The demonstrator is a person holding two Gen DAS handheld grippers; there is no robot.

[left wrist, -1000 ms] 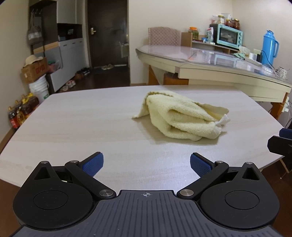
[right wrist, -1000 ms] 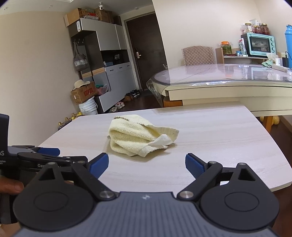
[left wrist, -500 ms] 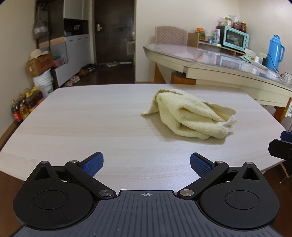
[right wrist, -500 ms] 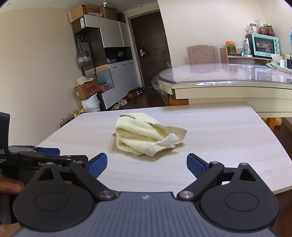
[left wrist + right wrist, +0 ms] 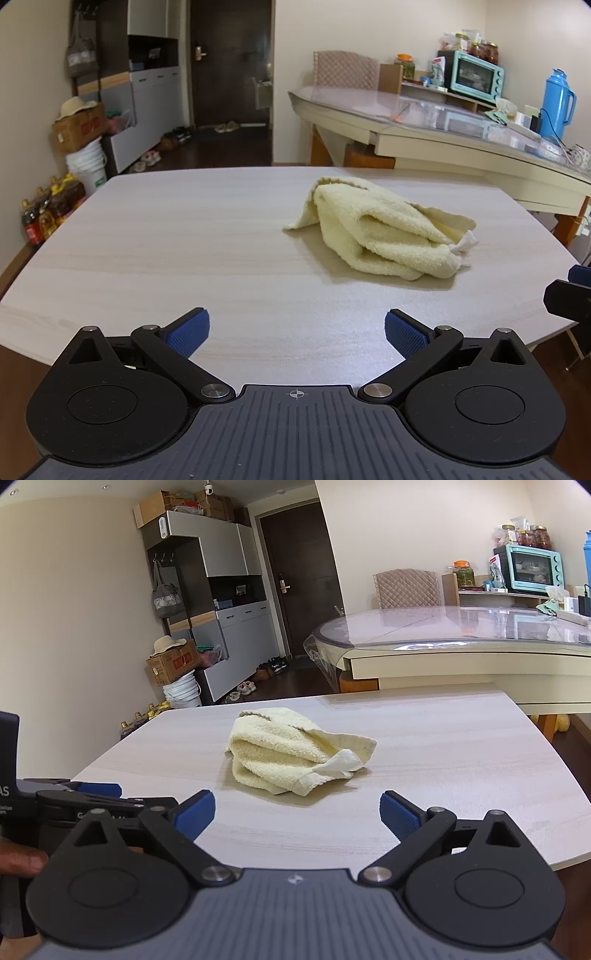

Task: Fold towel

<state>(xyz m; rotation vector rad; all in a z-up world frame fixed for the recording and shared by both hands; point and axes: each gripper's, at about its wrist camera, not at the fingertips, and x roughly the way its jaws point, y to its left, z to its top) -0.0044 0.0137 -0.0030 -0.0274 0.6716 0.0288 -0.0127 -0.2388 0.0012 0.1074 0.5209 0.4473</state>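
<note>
Left wrist view: nearest the lens, the left gripper [image 5: 297, 328] has its jaws spread wide, blue pads [image 5: 190, 332] apart, and nothing between them. It hovers over the near edge of the table [image 5: 166, 258], apart from the cloth. At the right border, part of the right gripper [image 5: 570, 295] enters the picture.

Right wrist view: the right gripper [image 5: 297, 810] is likewise fully spread and empty (both tools appear staged for an approach, not a hold). Part of a hand [image 5: 22, 860] shows at the lower left, wrapped on the other tool's body.

Further out, the towel [image 5: 388, 232] lies bunched in a loose heap on the table, right of centre in the left view and near centre in the right view [image 5: 295, 751]. A white hemmed corner [image 5: 341, 762] sticks out toward the right gripper; a thin flap trails off the left side. The heap sits within reach of both tools, which suits a two-handed spread.

Judgement: folding has not begun. The heap probably needs opening flat first, and the exposed corner is the likeliest first pinch point.

Beyond the table stand a glass-topped table [image 5: 461, 635], a chair [image 5: 406, 589] and a small oven [image 5: 528, 568].
</note>
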